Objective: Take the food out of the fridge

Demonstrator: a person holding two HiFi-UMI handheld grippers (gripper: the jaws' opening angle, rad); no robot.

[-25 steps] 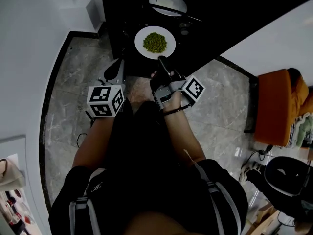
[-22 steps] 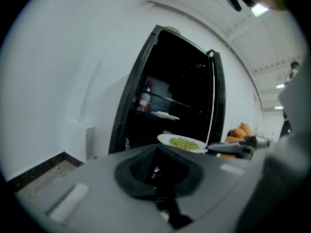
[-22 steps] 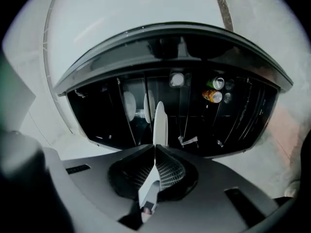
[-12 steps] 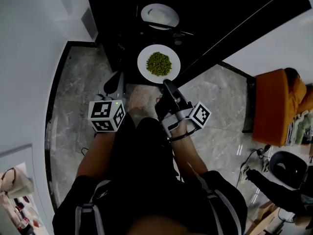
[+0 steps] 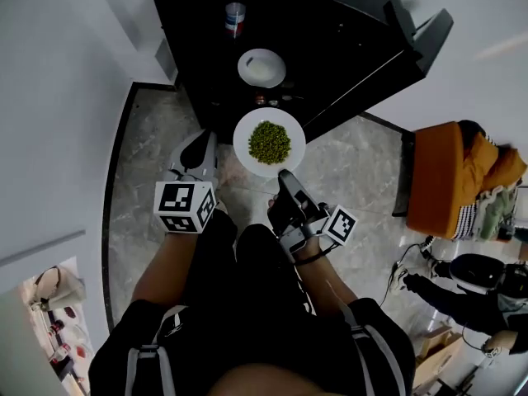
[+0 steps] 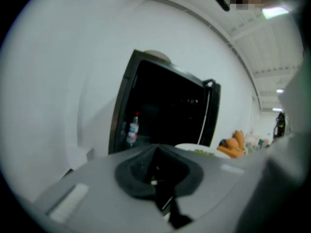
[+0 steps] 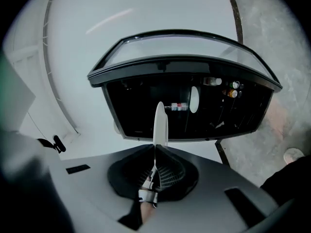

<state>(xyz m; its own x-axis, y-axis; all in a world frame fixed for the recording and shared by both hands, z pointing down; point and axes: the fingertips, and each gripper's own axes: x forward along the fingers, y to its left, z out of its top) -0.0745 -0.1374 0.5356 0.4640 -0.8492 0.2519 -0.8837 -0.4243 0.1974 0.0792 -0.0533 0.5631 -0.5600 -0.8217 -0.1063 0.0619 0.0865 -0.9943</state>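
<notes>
Pinching the near rim of the plate of peas (image 5: 269, 143), the right gripper (image 5: 283, 174) holds it just outside the fridge (image 5: 346, 48), the left gripper (image 5: 200, 141) clenched on nothing alongside; a second plate (image 5: 261, 67) lies farther inside.

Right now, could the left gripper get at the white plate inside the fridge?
Probably yes: the fridge stands open, the left gripper is shut but empty, and nothing seems to block the white plate.
</notes>
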